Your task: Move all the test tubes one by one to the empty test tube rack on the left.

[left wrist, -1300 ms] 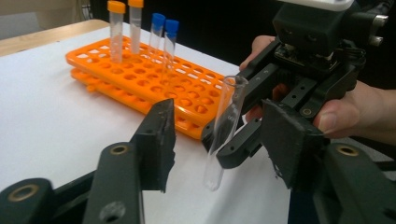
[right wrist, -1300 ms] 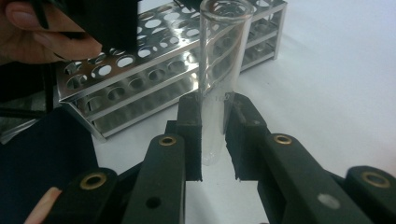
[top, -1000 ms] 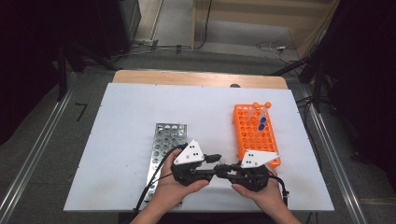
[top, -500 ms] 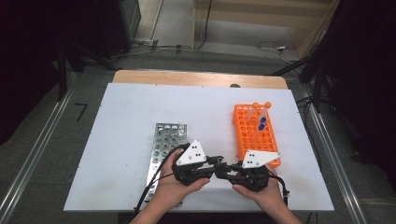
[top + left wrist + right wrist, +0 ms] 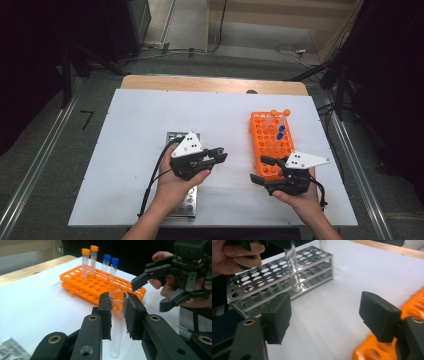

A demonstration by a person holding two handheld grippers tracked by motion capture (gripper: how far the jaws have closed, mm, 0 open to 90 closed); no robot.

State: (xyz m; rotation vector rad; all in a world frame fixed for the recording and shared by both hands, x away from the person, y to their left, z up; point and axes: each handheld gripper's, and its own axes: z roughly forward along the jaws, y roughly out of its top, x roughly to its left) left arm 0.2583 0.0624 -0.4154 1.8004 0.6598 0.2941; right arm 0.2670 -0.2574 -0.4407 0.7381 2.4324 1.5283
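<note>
Tube [image 5: 117, 315] upright, mouth up

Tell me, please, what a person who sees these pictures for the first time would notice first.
First, the bright orange rack at the right of the white table, with four capped tubes standing in it. Next, the clear open tube clamped upright in the left claw, above the table. The right claw beside the orange rack has just been opening, with nothing between its pads.
</note>
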